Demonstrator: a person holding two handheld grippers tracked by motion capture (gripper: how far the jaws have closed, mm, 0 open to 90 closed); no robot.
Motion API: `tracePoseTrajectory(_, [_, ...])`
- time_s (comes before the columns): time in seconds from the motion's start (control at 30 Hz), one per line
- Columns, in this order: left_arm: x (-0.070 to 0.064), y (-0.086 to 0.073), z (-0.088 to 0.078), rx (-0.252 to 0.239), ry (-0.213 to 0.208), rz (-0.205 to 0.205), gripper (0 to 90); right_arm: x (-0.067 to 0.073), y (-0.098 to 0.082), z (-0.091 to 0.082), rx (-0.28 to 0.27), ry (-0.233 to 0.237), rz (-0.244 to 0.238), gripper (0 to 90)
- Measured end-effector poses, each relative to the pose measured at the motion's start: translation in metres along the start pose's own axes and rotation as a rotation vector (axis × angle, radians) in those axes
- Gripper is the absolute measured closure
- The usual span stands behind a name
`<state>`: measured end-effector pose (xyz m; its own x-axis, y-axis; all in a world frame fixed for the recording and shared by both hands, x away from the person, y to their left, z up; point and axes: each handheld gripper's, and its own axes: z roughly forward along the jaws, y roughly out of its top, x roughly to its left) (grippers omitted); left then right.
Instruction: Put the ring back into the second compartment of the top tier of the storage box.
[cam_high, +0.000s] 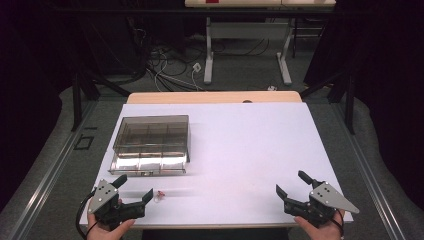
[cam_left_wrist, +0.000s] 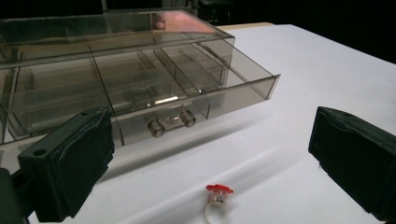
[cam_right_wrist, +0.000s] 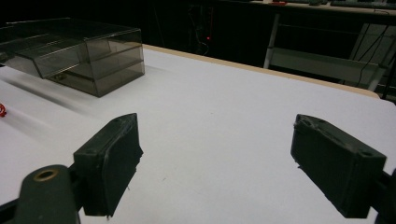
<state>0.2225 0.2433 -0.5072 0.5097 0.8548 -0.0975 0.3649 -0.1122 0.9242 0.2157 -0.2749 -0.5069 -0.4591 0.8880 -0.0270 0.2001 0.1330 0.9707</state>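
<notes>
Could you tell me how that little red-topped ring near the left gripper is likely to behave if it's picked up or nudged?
The ring looks tiny and thin beside the left gripper, so it is probably very light and would skid on the smooth white table when nudged. Its round band might let it roll. The wide, open jaws may struggle to pinch something so flat.

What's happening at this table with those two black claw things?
A person sits at a white table with a gripper in each hand. The left gripper and the right gripper are both open and hold nothing. A smoky clear box stands at the left, its drawer pulled out. A small ring with a red top lies on the table just ahead of the left gripper, between its fingers in that gripper's view but not touched.
</notes>
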Motion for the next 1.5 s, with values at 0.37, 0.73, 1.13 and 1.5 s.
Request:
tracePoseTrajectory(0.37, [-0.006, -0.001, 0.002, 0.032, 0.001, 0.009, 0.8, 0.002, 0.0, 0.002, 0.0, -0.01, -0.01, 14.6])
tracePoseTrajectory(0.73, [-0.009, -0.003, 0.008, 0.087, -0.003, 0.017, 1.5, 0.006, 0.002, 0.003, -0.001, -0.014, -0.027, 15.3])
tracePoseTrajectory(1.13, [-0.012, -0.005, 0.018, 0.153, -0.02, 0.048, 5.1, 0.006, 0.0, 0.001, 0.016, -0.013, -0.028, 15.4])
tracePoseTrajectory(1.5, [-0.012, -0.01, 0.027, 0.234, -0.005, 0.064, 12.0, 0.005, 0.0, 0.002, 0.024, -0.012, -0.022, 15.7])
